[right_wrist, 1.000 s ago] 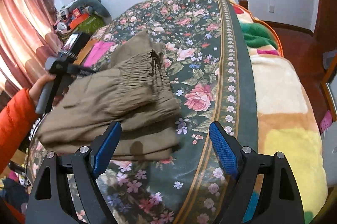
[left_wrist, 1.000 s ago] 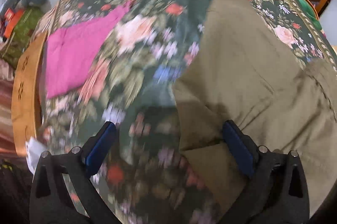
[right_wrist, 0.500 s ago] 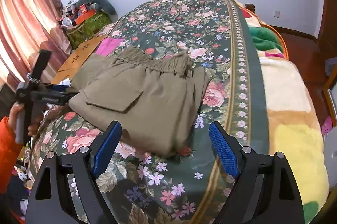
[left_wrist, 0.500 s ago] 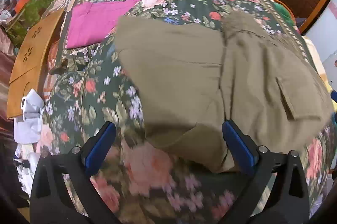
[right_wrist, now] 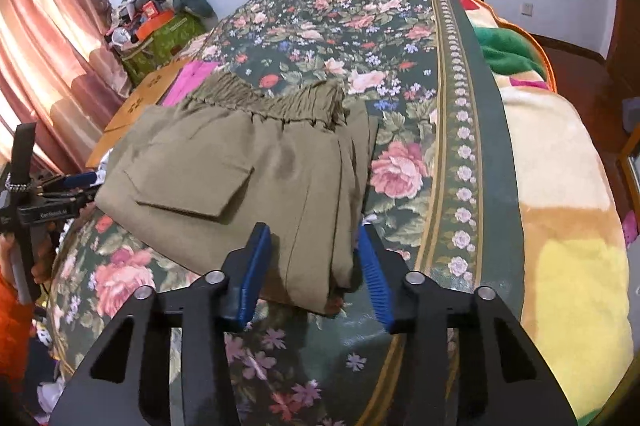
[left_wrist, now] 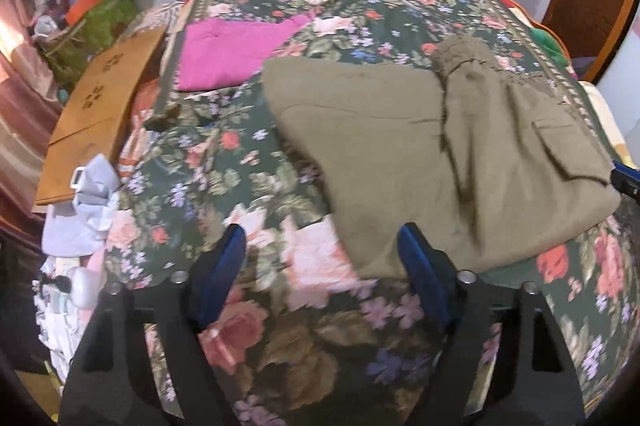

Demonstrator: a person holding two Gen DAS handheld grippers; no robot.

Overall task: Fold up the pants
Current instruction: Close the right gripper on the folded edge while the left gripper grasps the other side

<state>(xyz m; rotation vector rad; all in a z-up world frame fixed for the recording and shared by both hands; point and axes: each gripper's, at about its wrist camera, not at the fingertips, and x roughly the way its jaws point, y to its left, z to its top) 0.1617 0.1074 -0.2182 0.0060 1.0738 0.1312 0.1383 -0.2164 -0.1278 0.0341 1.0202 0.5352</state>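
Pants (right_wrist: 240,182), olive and folded into a thick rectangle, lie on the floral bedspread (right_wrist: 360,26) near the middle of the bed, with the gathered waistband (right_wrist: 272,102) at the far edge and a flap pocket (right_wrist: 192,186) on top toward the left. In the left wrist view the same pants (left_wrist: 420,154) sit right of centre, their near corner reaching down just beside the right finger of that tool. Right of the bedspread's border lies a blanket (right_wrist: 560,186) in cream, yellow and green. A pink cloth (left_wrist: 228,54) lies flat on the bedspread at the far left of the pants, close to them. Left of the bed stands a wooden board (left_wrist: 96,114), and beyond it a cluttered pile with a green box (right_wrist: 160,42) before the pink curtain (right_wrist: 48,38). The right gripper (right_wrist: 312,266) has its blue pads set narrowly either side of the near edge of the pants, with the cloth filling the gap between them; whether they press on it cannot be told. The left gripper (left_wrist: 324,270) is spread wide over the bedspread with nothing between its pads, and in the right wrist view it shows at the far left (right_wrist: 60,194), just beside the pants' left edge.
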